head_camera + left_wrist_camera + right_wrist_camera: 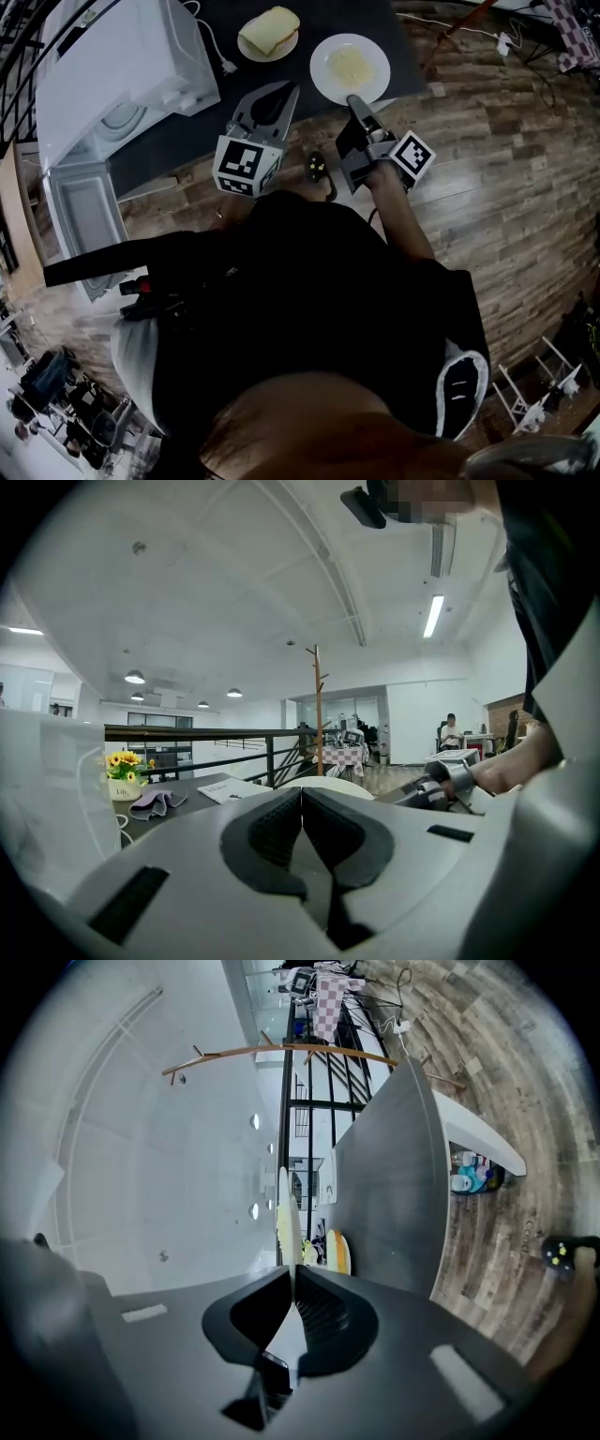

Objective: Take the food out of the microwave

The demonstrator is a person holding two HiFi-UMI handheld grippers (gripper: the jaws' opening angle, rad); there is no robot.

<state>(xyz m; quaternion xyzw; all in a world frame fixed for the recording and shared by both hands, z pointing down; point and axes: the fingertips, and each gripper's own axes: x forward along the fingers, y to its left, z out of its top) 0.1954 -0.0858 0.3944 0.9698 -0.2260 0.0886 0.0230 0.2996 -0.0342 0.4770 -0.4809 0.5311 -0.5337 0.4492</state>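
In the head view a white microwave (122, 66) stands at the left of a dark table (187, 141), its door (84, 220) swung open. To its right are two white plates: one (251, 52) bears a piece of bread (270, 28), the other (322, 80) a flat yellow food (349, 66). My right gripper (355, 100) is shut on the near rim of the yellow-food plate; the right gripper view shows that plate (284, 1208) edge-on, running into my right gripper (294, 1271). My left gripper (281, 91) is shut and empty, just left of that plate (328, 784).
A vase of yellow flowers (127, 766), a purple cloth (157, 802) and a sheet of paper (234, 789) lie further back on the table. The bread (337, 1251) shows beyond the held plate. A railing and wooden floor surround the table.
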